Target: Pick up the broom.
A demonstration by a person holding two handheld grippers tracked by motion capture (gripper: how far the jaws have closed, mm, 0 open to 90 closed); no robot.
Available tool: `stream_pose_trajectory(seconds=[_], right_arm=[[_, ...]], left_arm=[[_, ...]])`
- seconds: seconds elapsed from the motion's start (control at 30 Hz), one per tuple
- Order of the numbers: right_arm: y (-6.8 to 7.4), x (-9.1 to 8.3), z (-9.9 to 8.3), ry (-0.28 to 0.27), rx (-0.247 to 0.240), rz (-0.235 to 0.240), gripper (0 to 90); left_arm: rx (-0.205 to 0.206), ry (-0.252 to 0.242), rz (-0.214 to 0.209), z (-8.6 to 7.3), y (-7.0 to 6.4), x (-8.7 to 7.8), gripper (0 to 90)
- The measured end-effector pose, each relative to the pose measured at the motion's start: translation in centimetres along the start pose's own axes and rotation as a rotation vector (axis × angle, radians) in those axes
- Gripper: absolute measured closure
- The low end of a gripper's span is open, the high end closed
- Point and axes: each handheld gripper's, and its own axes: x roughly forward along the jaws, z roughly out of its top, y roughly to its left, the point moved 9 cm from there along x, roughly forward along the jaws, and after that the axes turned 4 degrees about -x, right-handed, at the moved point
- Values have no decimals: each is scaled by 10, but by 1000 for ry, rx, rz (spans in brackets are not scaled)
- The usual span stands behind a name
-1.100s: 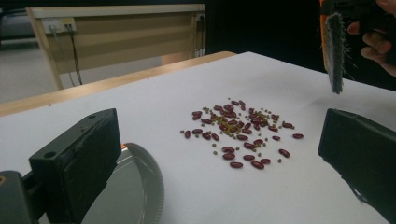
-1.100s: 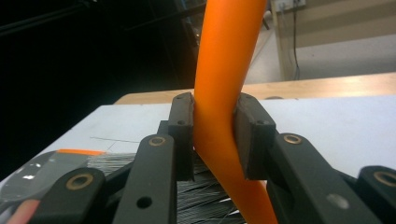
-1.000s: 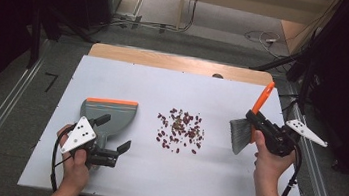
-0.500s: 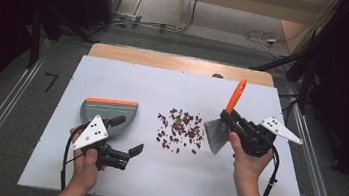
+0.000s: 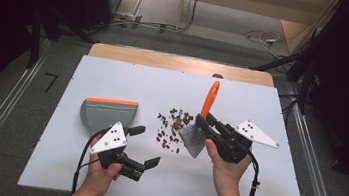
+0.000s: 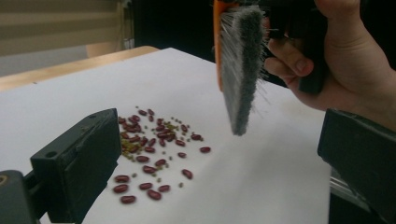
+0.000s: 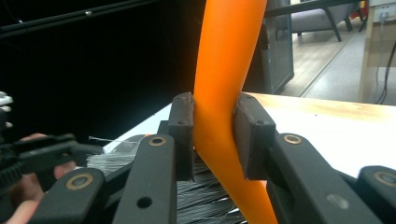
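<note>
Sweeping step in hand: the brush [image 5: 199, 126] is clamped by its orange handle in the right gripper [image 7: 214, 135], bristles held just right of the beans [image 5: 173, 127]. The left gripper [image 5: 143, 148] is held empty, jaws apart, near the beans, the dustpan [image 5: 106, 115] lying ungrasped left of them. Next, the dustpan likely needs gripping, then the beans swept leftward.

No readable text, label or number on anything; none legible
</note>
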Motion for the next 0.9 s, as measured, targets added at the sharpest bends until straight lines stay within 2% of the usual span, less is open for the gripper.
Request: stream_pose_trajectory(seconds=[0.03, 0.17, 0.4, 0.57, 0.67, 0.7, 0.73, 0.8, 0.83, 0.9], right_arm=[[3, 1, 0, -2, -4, 8, 692], [12, 3, 0, -1, -17, 26, 692], [35, 12, -5, 2, -29, 60, 692], [44, 15, -6, -1, -36, 75, 692], [51, 17, -8, -1, -42, 81, 691], [51, 17, -8, -1, -42, 81, 691], [54, 18, -9, 3, -41, 85, 692], [54, 19, -10, 3, -43, 83, 691], [56, 20, -10, 4, -47, 85, 691], [56, 20, -11, 4, -45, 80, 692]], left_arm=[[-22, -3, -5, 0, -3, 4, 2], [-50, -16, -12, 1, -8, 8, 37], [-71, -4, 13, -1, -19, 19, 107], [-75, 19, 45, -7, -23, 28, 165], [-81, 36, 72, -10, -24, 34, 247], [-87, 41, 77, -11, -24, 35, 247], [-89, 48, 88, -12, -23, 37, 315], [-87, 60, 93, -15, -25, 41, 339], [-78, 64, 100, -16, -25, 43, 402], [-78, 74, 113, -18, -25, 45, 466]])
